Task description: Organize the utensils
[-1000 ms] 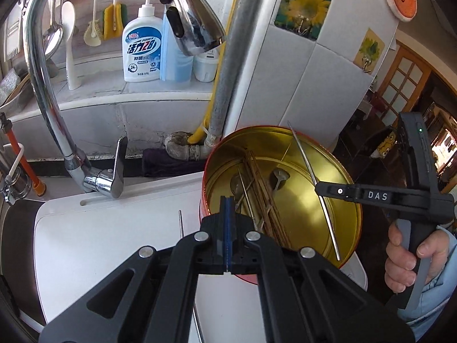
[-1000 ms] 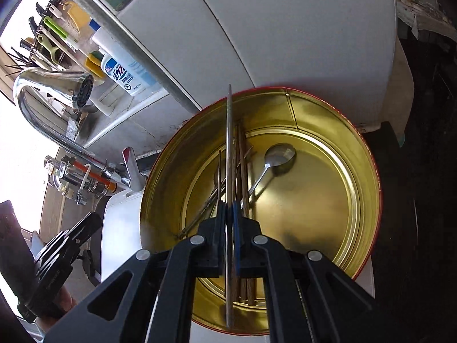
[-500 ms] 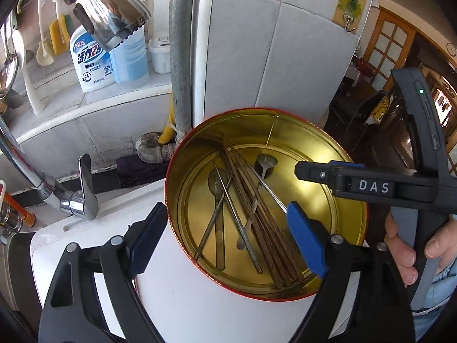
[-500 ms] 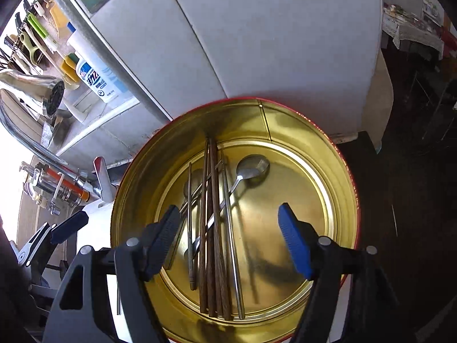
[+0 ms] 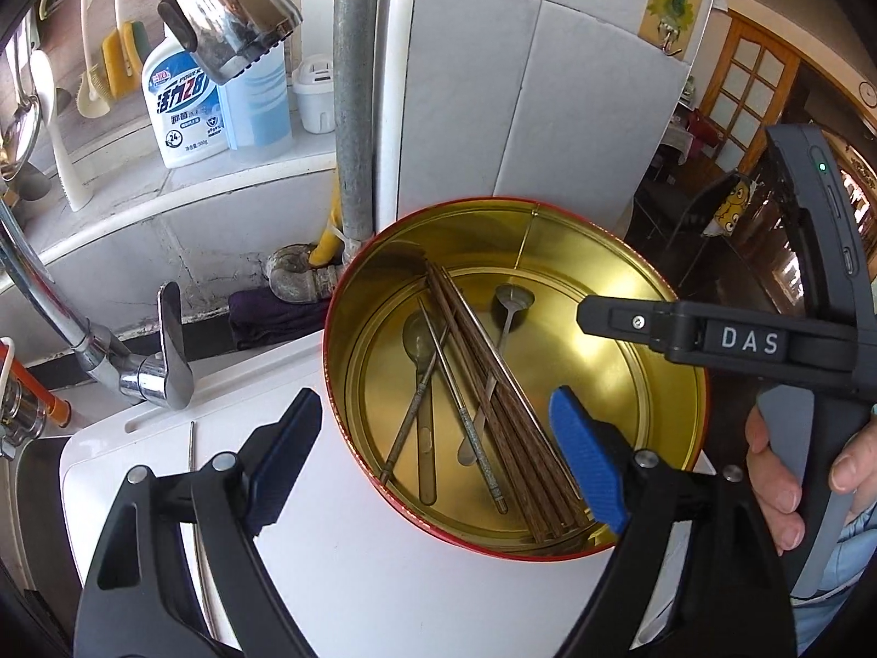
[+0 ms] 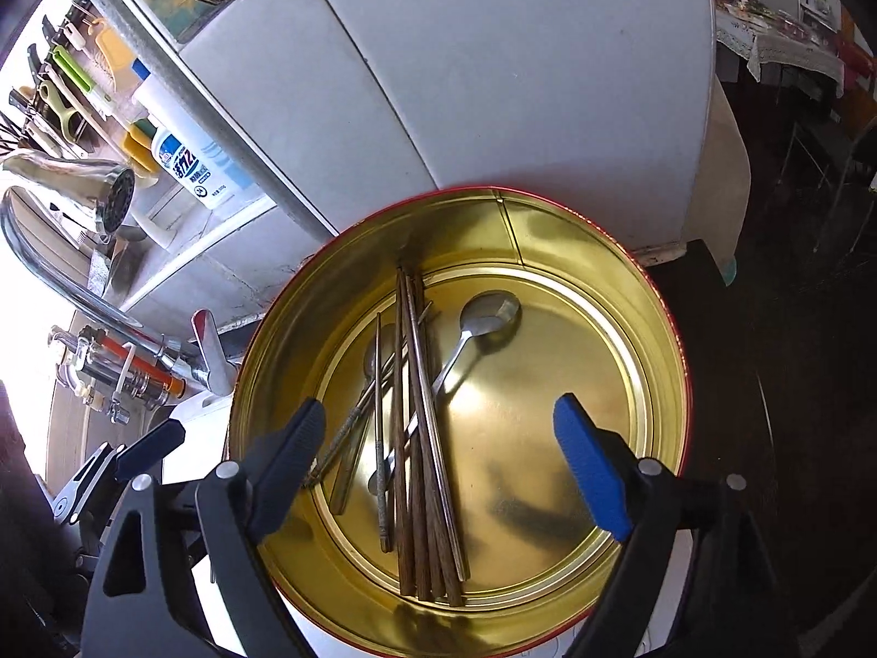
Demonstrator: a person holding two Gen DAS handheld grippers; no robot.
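Both hand-held grippers, left [image 5: 436, 452] and right [image 6: 438, 458], hang with jaws spread wide, gripping nothing.
Below them a round gold tin [image 5: 679, 417] with a red rim sits on the white surface [image 5: 383, 576] near its far right corner, holding brown wooden chopsticks [image 6: 416, 466], thin metal chopsticks [image 5: 466, 417] and steel spoons [image 6: 482, 318]; another thin metal rod [image 5: 190, 441] lies beside the tin near the left edge.
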